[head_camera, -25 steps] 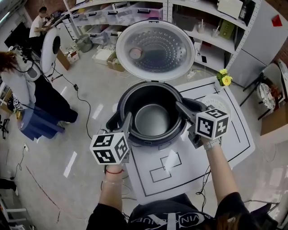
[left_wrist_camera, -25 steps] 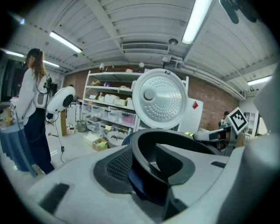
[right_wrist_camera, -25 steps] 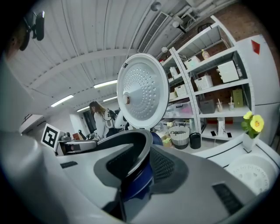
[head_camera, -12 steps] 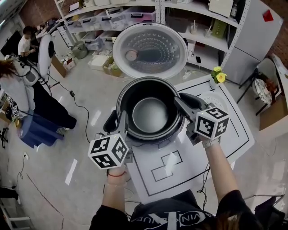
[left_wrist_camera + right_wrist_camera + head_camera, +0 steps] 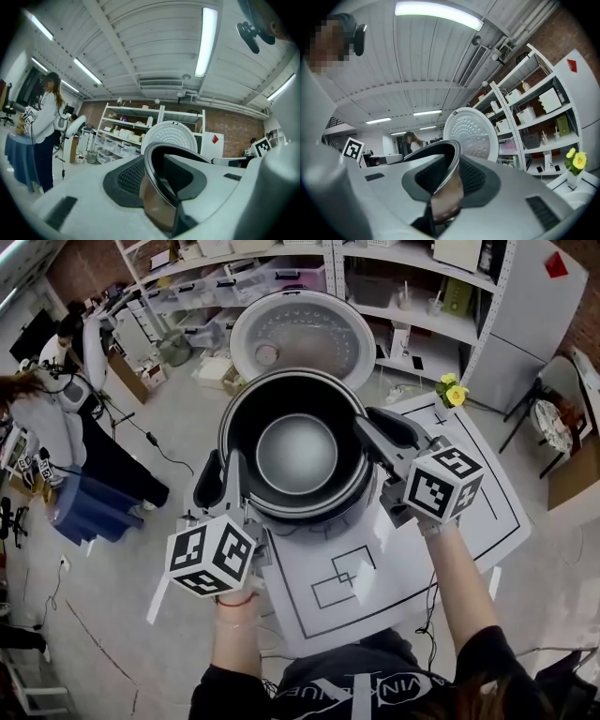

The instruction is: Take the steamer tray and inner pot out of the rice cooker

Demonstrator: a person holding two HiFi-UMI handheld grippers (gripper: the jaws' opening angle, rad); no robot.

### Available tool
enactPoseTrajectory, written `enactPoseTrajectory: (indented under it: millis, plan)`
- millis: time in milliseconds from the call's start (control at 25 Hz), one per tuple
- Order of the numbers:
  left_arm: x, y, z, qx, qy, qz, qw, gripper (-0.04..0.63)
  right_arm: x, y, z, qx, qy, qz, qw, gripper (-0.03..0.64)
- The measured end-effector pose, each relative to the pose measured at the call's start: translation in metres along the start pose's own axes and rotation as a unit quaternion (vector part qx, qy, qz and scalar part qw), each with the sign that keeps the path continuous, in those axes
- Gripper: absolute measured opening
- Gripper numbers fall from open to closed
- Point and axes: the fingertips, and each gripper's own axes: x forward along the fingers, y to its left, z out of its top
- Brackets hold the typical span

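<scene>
Held up just in front of the rice cooker's round white open lid (image 5: 302,334) is the dark round metal inner pot (image 5: 295,451), mouth upward. The left gripper (image 5: 234,486) is clamped on the pot's rim to the lid's left. The right gripper (image 5: 373,435) is clamped on the opposite rim. Both pairs of jaws have just been closing, with the thin rim pinched between their pads. Nearer than the lid lies a white table marked with black lines (image 5: 394,563).

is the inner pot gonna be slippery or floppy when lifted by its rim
Probably stiff: the inner pot looks like one-piece metal with a flared rim. Likely slippery, since its outer wall is glossy and reflective. It looks empty, so probably fairly light for its size.
</scene>
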Motion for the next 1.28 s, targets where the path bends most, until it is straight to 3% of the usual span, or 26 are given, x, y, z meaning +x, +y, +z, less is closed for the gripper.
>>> enactPoseTrajectory:
  millis: [240, 520, 840, 1280]
  plan:
    - [-0.018, -0.033, 0.032, 0.007, -0.048, 0.003, 0.9988, 0.121, -0.027, 0.005, 0.032, -0.003, -0.032, 0.017, 0.999, 0.092]
    - [-0.023, -0.084, 0.039, 0.000, -0.060, -0.029, 0.9978, 0.121, -0.078, -0.006, 0.062, -0.008, -0.065, 0.001, 0.998, 0.090]
    - [-0.006, -0.170, 0.011, -0.019, -0.042, -0.103, 0.9936, 0.121, -0.165, -0.055, 0.073, -0.013, -0.084, -0.071, 0.994, 0.081]
    - [0.032, -0.299, -0.068, -0.038, 0.032, -0.215, 0.9753, 0.121, -0.297, -0.137, 0.057, 0.003, -0.090, -0.200, 0.976, 0.074]
